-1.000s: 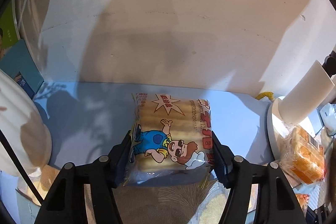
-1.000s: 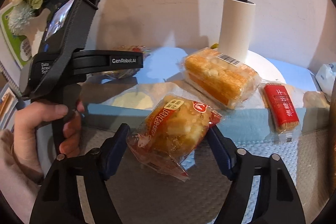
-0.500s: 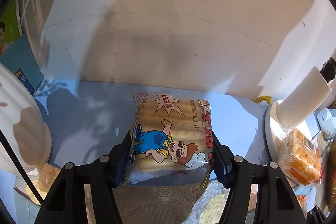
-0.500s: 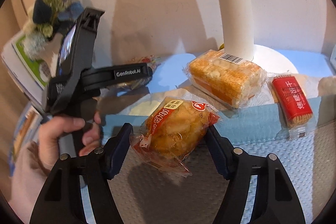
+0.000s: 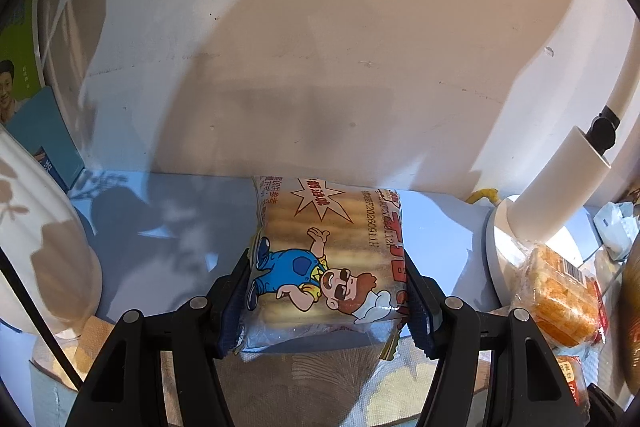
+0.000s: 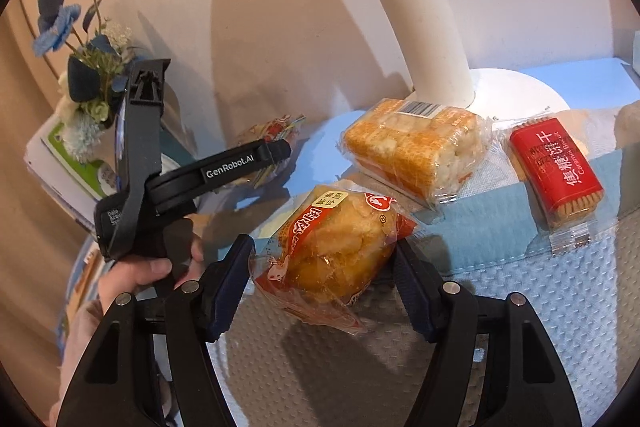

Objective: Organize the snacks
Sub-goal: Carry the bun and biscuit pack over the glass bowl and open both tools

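The left gripper (image 5: pixel 326 301) clamps a biscuit bag (image 5: pixel 326 263) near the table's (image 5: pixel 168 211) back edge. The right gripper (image 6: pixel 322 285), whose jaws have just been closing, squeezes a bun (image 6: pixel 332 259). A cake pack (image 6: pixel 412 151) and a red pack (image 6: pixel 556 167) still wait at the back, so the sorting looks unfinished.

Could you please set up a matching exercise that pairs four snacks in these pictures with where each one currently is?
Things:
1. cartoon-printed biscuit pack
2. golden bun in a red-edged wrapper
3. red caramel biscuit pack
4. orange sponge cake pack

Places:
A. against the white lamp base
B. between the left gripper's pads
C. alone at the right edge of the blue cloth
D. between the right gripper's pads

Pairs: 1-B, 2-D, 3-C, 4-A
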### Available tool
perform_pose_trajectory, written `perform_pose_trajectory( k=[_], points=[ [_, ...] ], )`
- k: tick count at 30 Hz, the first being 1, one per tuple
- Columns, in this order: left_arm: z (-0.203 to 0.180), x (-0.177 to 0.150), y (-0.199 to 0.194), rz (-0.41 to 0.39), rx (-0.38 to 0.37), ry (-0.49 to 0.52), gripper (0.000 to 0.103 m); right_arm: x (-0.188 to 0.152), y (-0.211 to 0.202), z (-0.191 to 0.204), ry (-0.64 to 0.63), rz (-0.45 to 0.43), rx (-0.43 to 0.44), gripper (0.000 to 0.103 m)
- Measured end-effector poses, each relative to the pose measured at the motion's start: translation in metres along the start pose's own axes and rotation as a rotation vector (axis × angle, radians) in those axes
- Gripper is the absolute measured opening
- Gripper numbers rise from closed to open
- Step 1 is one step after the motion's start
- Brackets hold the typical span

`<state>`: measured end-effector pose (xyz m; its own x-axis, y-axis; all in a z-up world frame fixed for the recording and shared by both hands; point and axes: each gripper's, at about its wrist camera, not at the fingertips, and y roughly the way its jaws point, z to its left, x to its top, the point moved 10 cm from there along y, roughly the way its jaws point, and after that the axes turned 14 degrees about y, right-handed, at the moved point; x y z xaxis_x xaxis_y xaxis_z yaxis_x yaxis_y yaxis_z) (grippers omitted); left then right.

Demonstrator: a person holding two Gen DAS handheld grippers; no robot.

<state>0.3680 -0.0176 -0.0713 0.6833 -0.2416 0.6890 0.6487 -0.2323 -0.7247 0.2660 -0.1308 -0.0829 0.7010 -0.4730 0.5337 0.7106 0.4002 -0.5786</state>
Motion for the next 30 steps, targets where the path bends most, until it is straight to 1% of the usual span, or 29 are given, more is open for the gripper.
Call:
perform_pose_trajectory(
  k=[2,6,10,12,14,17,20,21,23,24,27,28,30],
  points=[
    [0.001,0.000,-0.004,-0.013,-0.001,-0.004,0.064,0.002,-0.001,0.001,0.008,-0.009,0.023,0.067],
    [0.001,0.000,-0.016,-0.063,-0.011,0.005,0.064,0.006,-0.006,0.002,0.029,-0.032,0.060,0.067],
    [-0.002,-0.004,-0.023,-0.084,-0.040,0.008,0.064,0.009,-0.011,0.002,0.039,-0.047,0.082,0.067],
    [-0.001,-0.010,-0.025,-0.071,-0.046,-0.010,0.064,0.010,-0.015,0.003,0.037,-0.058,0.094,0.067],
    [-0.001,-0.024,-0.026,-0.024,-0.038,-0.029,0.064,0.010,-0.021,0.006,0.032,-0.071,0.111,0.067],
    [-0.012,-0.044,-0.044,0.014,-0.046,-0.024,0.064,0.010,-0.033,0.005,0.038,-0.081,0.120,0.067],
    [-0.028,-0.057,-0.068,0.026,-0.049,-0.002,0.064,0.009,-0.056,0.006,0.056,-0.091,0.140,0.067],
    [-0.032,-0.057,-0.075,0.030,-0.050,0.003,0.064,0.011,-0.065,0.007,0.054,-0.098,0.143,0.067],
    [-0.048,-0.050,-0.093,0.025,-0.067,0.011,0.064,0.022,-0.092,0.015,0.016,-0.130,0.163,0.067],
    [-0.053,-0.044,-0.102,0.018,-0.074,0.015,0.064,0.029,-0.107,0.018,-0.012,-0.151,0.155,0.067],
    [-0.083,-0.013,-0.134,-0.020,-0.070,0.064,0.064,0.056,-0.147,0.023,-0.058,-0.210,0.151,0.067],
    [-0.093,-0.004,-0.143,-0.029,-0.065,0.083,0.064,0.069,-0.166,0.021,-0.061,-0.235,0.154,0.067],
    [-0.118,0.015,-0.160,-0.053,-0.082,0.117,0.064,0.090,-0.192,0.014,-0.053,-0.268,0.144,0.067]
  ],
)
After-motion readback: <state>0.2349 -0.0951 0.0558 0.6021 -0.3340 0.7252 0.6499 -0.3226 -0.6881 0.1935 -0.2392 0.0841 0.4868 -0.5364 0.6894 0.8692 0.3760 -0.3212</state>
